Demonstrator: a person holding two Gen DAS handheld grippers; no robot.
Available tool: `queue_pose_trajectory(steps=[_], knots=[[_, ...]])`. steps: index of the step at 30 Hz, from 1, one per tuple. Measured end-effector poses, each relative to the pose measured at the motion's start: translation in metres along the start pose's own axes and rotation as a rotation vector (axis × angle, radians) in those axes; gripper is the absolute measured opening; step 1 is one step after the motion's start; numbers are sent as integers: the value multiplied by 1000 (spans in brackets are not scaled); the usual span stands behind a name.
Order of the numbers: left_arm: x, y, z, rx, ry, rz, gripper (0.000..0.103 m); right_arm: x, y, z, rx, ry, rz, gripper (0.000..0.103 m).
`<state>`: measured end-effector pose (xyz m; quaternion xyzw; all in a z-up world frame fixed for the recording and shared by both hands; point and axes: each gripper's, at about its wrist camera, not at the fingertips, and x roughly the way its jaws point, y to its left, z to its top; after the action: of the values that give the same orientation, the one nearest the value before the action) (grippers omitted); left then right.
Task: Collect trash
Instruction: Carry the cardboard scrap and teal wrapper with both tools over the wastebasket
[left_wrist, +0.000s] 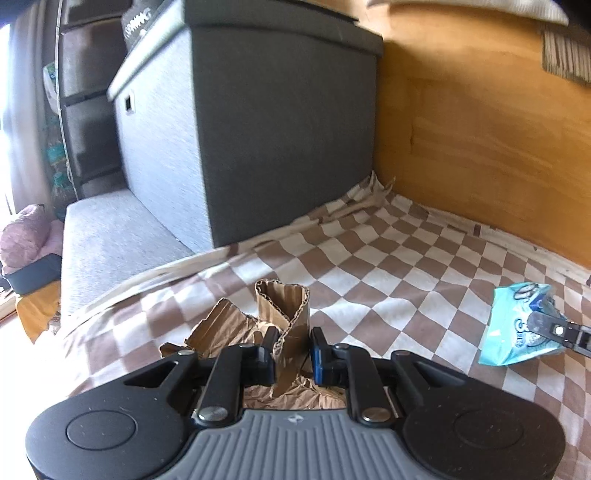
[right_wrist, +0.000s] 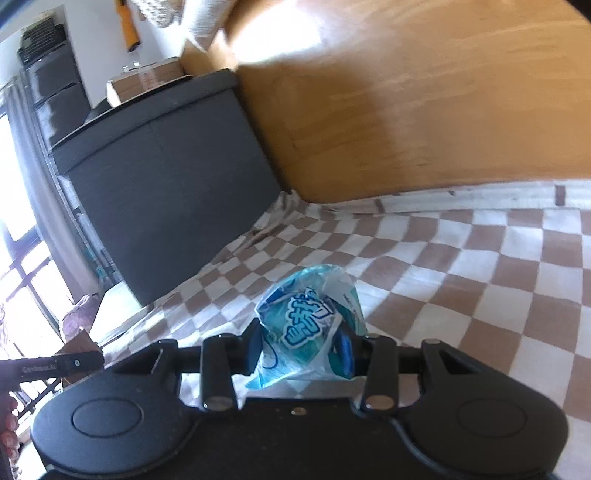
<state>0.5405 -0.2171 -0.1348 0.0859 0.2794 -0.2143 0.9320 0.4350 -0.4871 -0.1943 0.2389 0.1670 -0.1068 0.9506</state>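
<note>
My left gripper is shut on a piece of crumpled brown corrugated cardboard and holds it above the brown and white checkered cloth. More brown paper hangs below the jaws. My right gripper is shut on a light blue plastic wrapper with blue lettering. The same wrapper shows at the right edge of the left wrist view, pinched by the right gripper's finger. The left gripper's finger with a bit of cardboard shows at the far left of the right wrist view.
A dark grey fabric box stands at the back left on the cloth, next to a wooden panel wall. A light grey cushion lies left of the cloth. A cardboard box sits on the grey box. Windows are at the far left.
</note>
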Motion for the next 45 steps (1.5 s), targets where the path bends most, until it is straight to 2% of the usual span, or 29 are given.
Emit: queue_pose_trajectory(steps=[6, 17, 34, 45], knots=[[-39, 23, -9, -31, -38, 35, 19, -5, 24, -4, -71, 14, 74, 42], [-99, 72, -30, -103, -67, 120, 19, -21, 68, -10, -224, 14, 135, 42], [-164, 114, -66, -153, -108, 124, 19, -54, 149, -44, -345, 83, 191, 42], [-215, 160, -110, -249, -120, 154, 19, -81, 228, -84, -439, 160, 268, 42]])
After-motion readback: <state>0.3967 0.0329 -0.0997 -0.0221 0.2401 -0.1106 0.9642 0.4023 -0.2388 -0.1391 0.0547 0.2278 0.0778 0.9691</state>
